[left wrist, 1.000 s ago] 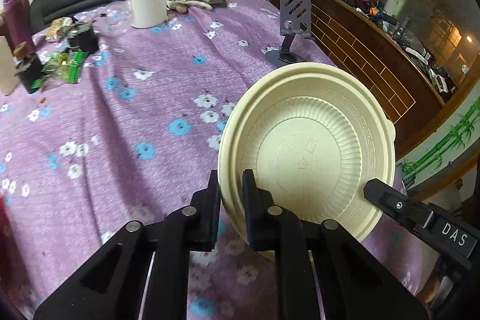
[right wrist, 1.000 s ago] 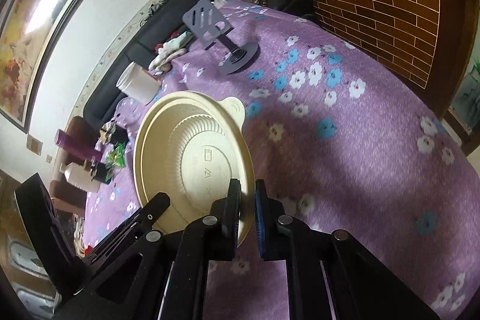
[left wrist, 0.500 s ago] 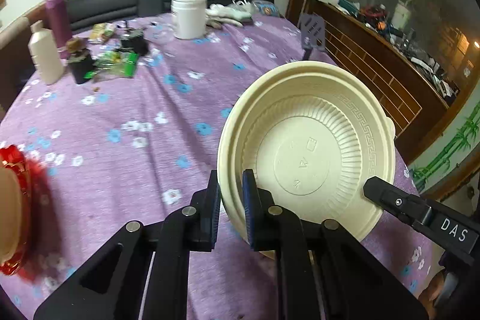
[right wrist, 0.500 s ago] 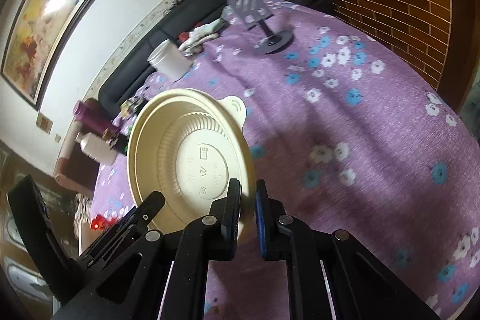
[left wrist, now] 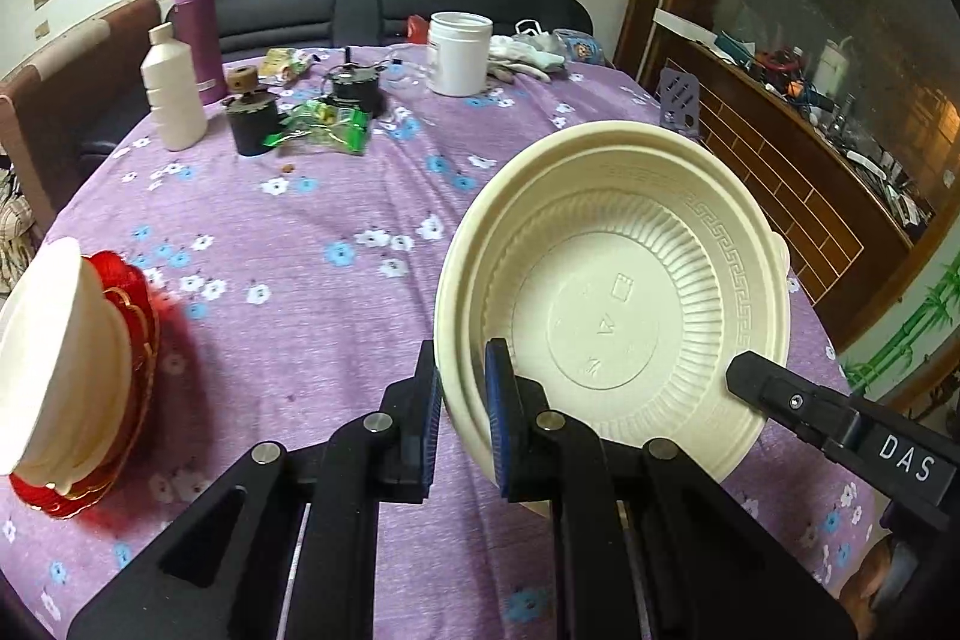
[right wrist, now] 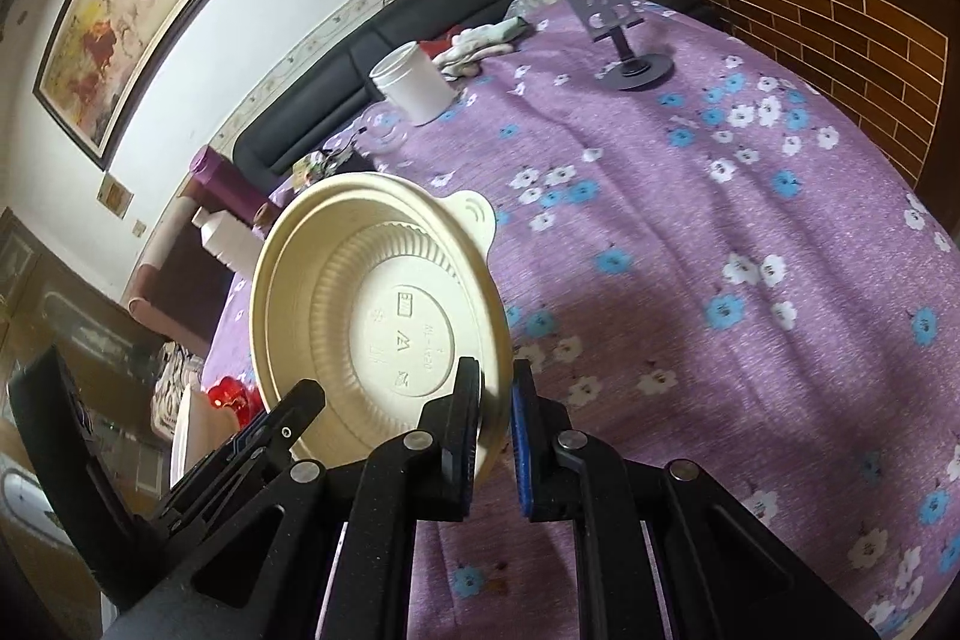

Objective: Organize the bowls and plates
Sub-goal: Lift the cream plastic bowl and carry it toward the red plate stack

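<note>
Both hand-held grippers are clamped on one cream disposable bowl [left wrist: 624, 316], held tilted above the purple floral tabletop [left wrist: 288, 292].

Left hand-held gripper [left wrist: 462, 418]: jaws pinched on the bowl's rim at its lower left edge in the left wrist view. Right hand-held gripper [right wrist: 497, 436]: jaws pinched on the rim at the bowl's lower right edge in the right wrist view.

The bowl has a ribbed wall, a key-pattern band under the rim and a small tab handle. The moulded marks on the base are too faint to read.

"DAS" is printed in white on the right gripper's body, lower right of the left wrist view.

Far left of that view: white bowl [left wrist: 54, 358] on stacked red plates [left wrist: 129, 370], motion-blurred.

Upper part: white jar [left wrist: 459, 52], white bottle [left wrist: 173, 88], purple flask [left wrist: 197, 31]; no readable labels.
</note>
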Motion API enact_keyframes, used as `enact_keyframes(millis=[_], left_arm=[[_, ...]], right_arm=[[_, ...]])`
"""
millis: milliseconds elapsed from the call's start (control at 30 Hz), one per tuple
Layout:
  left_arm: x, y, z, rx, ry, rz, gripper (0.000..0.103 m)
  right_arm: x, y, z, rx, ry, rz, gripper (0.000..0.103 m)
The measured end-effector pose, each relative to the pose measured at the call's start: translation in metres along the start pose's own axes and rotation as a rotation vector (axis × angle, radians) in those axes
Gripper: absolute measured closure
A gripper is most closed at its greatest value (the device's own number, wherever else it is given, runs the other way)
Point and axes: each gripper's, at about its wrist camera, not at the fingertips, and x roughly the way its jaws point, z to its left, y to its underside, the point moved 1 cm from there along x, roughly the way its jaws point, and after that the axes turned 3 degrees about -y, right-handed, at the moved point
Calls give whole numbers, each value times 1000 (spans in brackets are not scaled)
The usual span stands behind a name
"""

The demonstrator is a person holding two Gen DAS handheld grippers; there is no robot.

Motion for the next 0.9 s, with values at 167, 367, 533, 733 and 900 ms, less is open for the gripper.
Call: enact_keyframes(millis=[167, 367, 533, 733, 900], left_arm=[[-6, 2, 9, -14, -12, -8, 91], [-14, 3, 19, -29, -28, -24, 91], [-19, 5, 29, -44, -45, -31, 91], [-23, 6, 44, -68, -73, -36, 91], [-26, 5, 56, -86, -91, -44, 91]], right_arm=[[3, 3, 8, -16, -13, 8, 93], [5, 3, 19, -38, -32, 12, 93], [8, 5, 29, -57, -47, 20, 93], [17, 8, 45, -85, -70, 38, 93], [21, 10, 56, -107, -83, 46, 93]])
